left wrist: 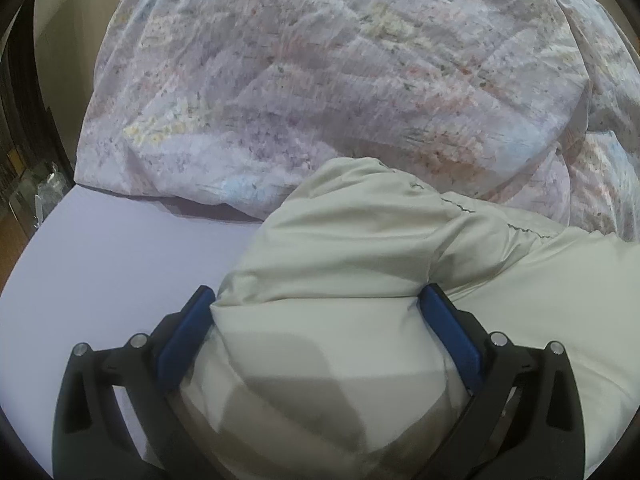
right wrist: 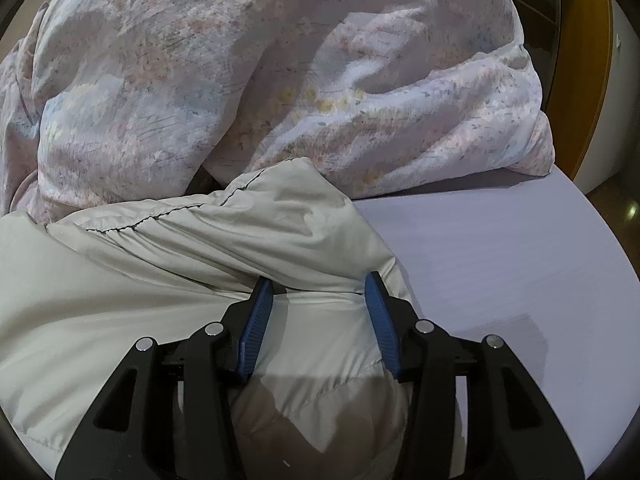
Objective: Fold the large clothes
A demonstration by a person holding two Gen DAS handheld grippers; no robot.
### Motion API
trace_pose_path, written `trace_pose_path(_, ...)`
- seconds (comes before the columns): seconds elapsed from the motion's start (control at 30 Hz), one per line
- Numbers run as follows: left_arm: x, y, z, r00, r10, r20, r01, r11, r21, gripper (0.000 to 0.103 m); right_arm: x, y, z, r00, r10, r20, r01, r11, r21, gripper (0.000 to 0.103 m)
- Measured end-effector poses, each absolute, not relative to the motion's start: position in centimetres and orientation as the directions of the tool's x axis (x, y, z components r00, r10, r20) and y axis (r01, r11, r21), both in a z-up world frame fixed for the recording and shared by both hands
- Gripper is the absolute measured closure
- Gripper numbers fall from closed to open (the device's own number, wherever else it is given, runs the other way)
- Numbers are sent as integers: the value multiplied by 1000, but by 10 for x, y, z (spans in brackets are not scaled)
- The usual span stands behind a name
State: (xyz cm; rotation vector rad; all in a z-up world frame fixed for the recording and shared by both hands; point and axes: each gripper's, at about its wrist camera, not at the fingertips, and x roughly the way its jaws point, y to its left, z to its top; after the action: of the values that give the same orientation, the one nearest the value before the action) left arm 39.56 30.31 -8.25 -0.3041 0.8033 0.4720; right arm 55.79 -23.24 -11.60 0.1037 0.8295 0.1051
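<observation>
- You are gripping the pale puffy jacket (left wrist: 340, 280) with the left hand-held gripper (left wrist: 316, 304), its blue pads pressing wide into a thick roll of padding.
- You are also clamping the same jacket (right wrist: 200, 248) in the right hand-held gripper (right wrist: 320, 288), on a narrower bunch.
- The jacket is lying on the lilac bed sheet (left wrist: 120, 260), directly under and ahead of both grippers, its far edge touching the floral duvet (left wrist: 320, 80).
- Its long axis seems to be running crosswise, from one gripper to the other.
- The slick, springy padding is likely to slip out, and uneven pulling may be skewing the fold or dragging the duvet.
</observation>
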Motion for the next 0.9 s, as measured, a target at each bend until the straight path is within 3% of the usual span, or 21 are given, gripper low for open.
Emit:
trace_pose_path(0.17, 396, 321, -91, 615, 238, -752, -507, 850, -145, 2, 555, -234, -116, 667, 151, -730, -51, 986, 157, 53)
trace_pose_path(0.3, 397, 321, -92, 604, 256, -755, -516, 848, -125, 2, 551, -237, -109, 676, 124, -726, -30, 990, 141, 52)
trace_pose_path(0.4, 387, 308, -80, 570, 301, -765, -531, 845, -63, 3, 537, -237, -98, 667, 69, -742, -2, 996, 91, 43)
trace_pose_path(0.6, 315, 305, -51, 612, 226, -758, -494, 858, -142, 3, 483, -291, -66, 619, 204, -758, 102, 936, 336, 26)
trace_pose_path(0.7, 276, 289, -43, 625, 202, -754, -494, 850, -182, 3, 457, -325, -67, 576, 302, -760, 170, 865, 472, 26)
trace_pose_path(0.9, 220, 285, -57, 625, 126, -770, -529, 795, -298, 4, 420, -342, -96, 508, 430, -746, 246, 758, 604, 26)
